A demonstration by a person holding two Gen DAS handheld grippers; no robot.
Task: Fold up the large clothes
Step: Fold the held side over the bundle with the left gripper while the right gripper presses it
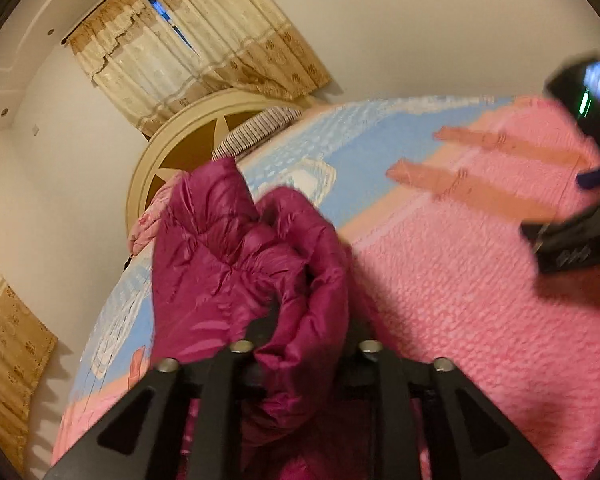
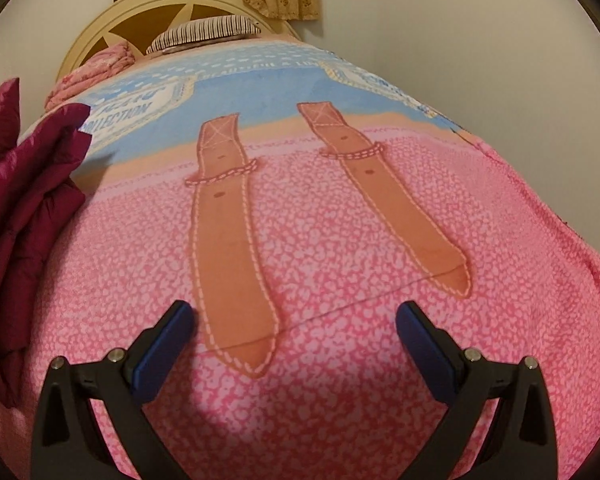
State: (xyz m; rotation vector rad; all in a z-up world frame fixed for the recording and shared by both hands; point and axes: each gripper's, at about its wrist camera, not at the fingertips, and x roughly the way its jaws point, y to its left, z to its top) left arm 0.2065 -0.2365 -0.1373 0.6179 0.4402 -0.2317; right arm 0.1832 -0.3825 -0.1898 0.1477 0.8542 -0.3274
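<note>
One jacket, two grippers, one bed, one striped pillow, one crumpled pink cloth and two printed straps are showing. The bed is wearing a cover that is pink near the cameras and blue toward the round cream headboard at 12 o'clock; behind it patterned curtains are hanging on a plain pale wall.

The jacket, a glossy magenta quilted garment, is lying bunched at the bed's left edge, at 9 o'clock in the right wrist view. In the left wrist view it is rising in a crumpled heap from 6 o'clock to centre.

The left gripper is standing with a fold of jacket between its jaws; cloth is hiding the tips, so whether they are pressing cannot be told. The right gripper is hovering over the pink cover, jaws wide apart and empty.
</note>
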